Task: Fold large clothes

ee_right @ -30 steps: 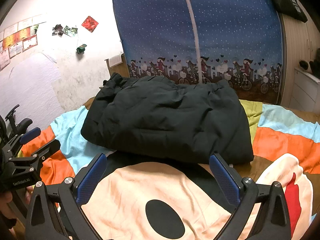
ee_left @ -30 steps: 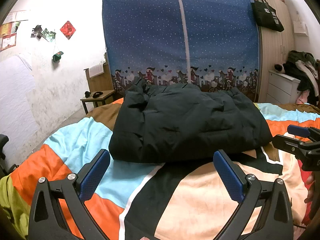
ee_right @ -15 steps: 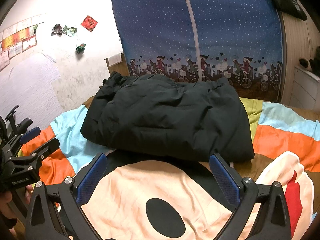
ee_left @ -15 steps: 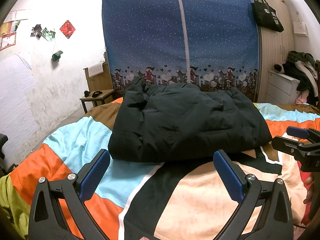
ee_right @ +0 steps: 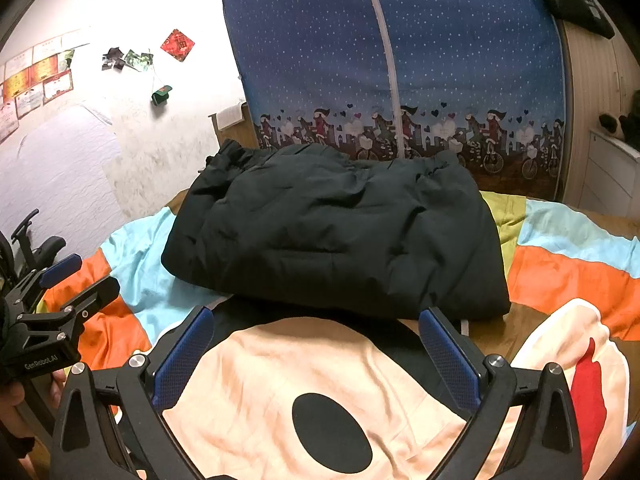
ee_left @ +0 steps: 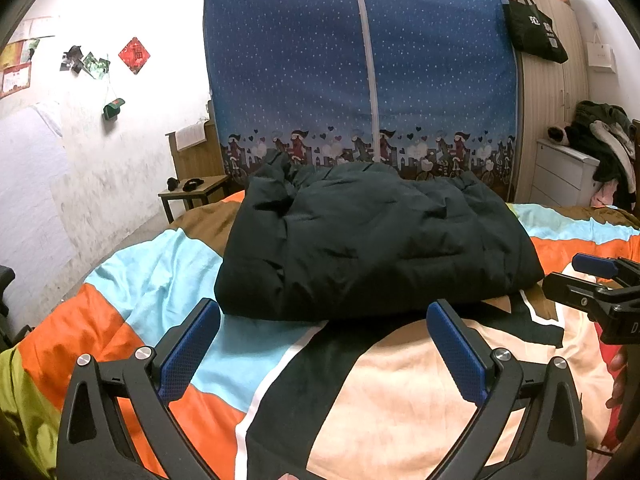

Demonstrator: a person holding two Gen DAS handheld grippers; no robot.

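Observation:
A dark padded jacket (ee_left: pixel 372 240) lies folded into a thick rectangle on the bed, also in the right wrist view (ee_right: pixel 332 236). My left gripper (ee_left: pixel 324 344) is open and empty, hovering over the bedspread just in front of the jacket's near edge. My right gripper (ee_right: pixel 316 348) is open and empty, likewise short of the jacket's near edge. The right gripper shows at the right edge of the left wrist view (ee_left: pixel 592 280); the left gripper shows at the left edge of the right wrist view (ee_right: pixel 68 280). Neither touches the jacket.
A colourful patchwork bedspread (ee_left: pixel 168 280) covers the bed. A blue starry fabric wardrobe (ee_left: pixel 360 72) stands behind it. A small wooden side table (ee_left: pixel 192 192) is at the back left, a white drawer unit with piled clothes (ee_left: pixel 592 160) at the right.
Both grippers have drifted very slightly; the jacket looks a little lower in the views. Nothing was taken hold of or let go.

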